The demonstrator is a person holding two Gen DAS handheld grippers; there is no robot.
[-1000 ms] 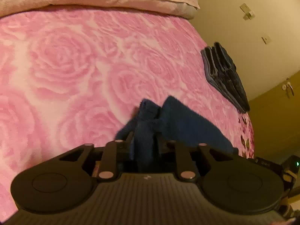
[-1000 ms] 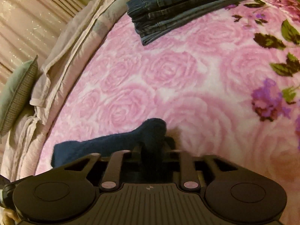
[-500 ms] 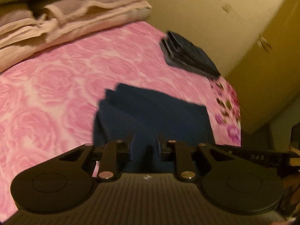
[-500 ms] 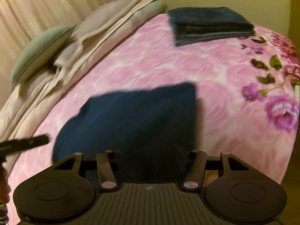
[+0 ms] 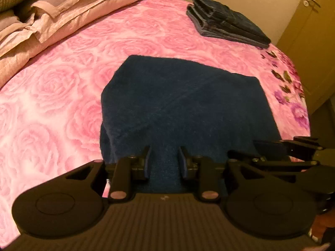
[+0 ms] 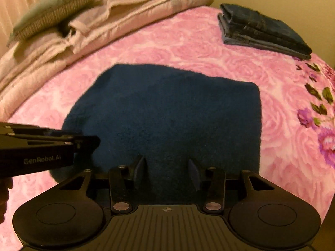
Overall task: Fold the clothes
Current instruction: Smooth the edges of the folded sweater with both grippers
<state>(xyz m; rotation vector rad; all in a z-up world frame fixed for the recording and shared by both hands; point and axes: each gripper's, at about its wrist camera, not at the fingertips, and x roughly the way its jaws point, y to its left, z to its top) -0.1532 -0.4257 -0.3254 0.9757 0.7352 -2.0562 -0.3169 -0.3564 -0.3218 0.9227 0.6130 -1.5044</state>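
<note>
Navy garment (image 5: 188, 104) lies spread on the pink bed (image 5: 52, 96), folded jeans (image 5: 226, 23) at 1 o'clock. Left gripper (image 5: 163, 160) and right gripper (image 6: 166, 171) both jaws released, over its near edge.

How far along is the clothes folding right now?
Done: jeans sit folded in a stack at the far side of the bed. In hand: nothing; the blue garment lies spread flat, left gripper and right gripper open at its near edge. Left: folding it.
</note>
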